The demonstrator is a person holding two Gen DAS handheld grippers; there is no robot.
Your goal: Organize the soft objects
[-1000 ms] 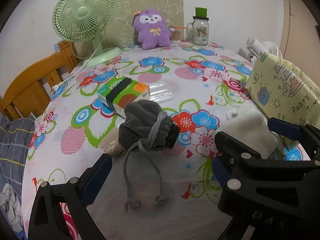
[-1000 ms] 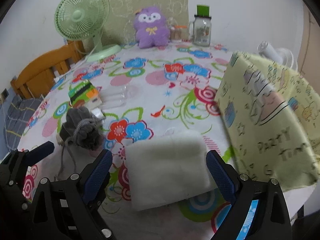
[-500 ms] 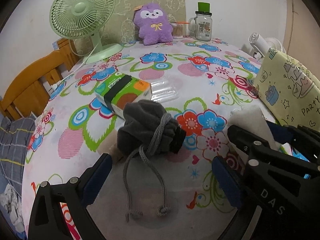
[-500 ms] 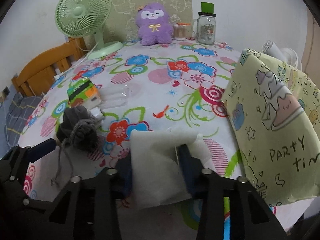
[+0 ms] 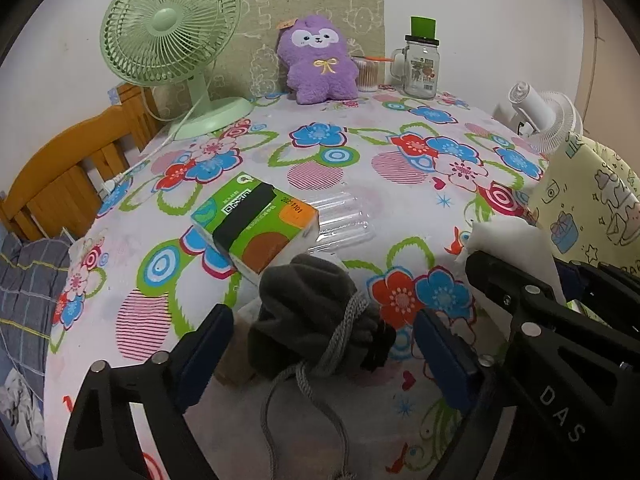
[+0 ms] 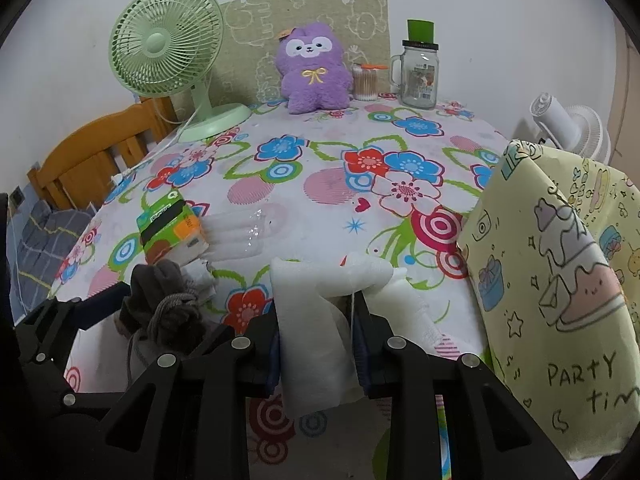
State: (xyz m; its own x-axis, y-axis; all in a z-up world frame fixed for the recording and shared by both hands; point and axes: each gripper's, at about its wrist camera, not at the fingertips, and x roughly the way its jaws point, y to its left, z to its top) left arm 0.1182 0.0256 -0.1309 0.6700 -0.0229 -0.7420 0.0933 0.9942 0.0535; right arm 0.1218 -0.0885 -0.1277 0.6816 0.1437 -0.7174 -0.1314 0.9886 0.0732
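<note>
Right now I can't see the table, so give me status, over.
Right tool shut on white foam pad, lifted. Left tool open, straddling grey drawstring pouch. Tissue box close behind pouch.

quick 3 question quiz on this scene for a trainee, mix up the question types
1. True or false: the right gripper is shut on the white foam pad.
2. Which thing lies between the open left gripper fingers: A) grey drawstring pouch B) purple plush toy C) glass mug jar?
3. Fill in: the green tissue pack lies beside a clear ____ tray.

Key: 1 true; 2 A; 3 plastic
</note>
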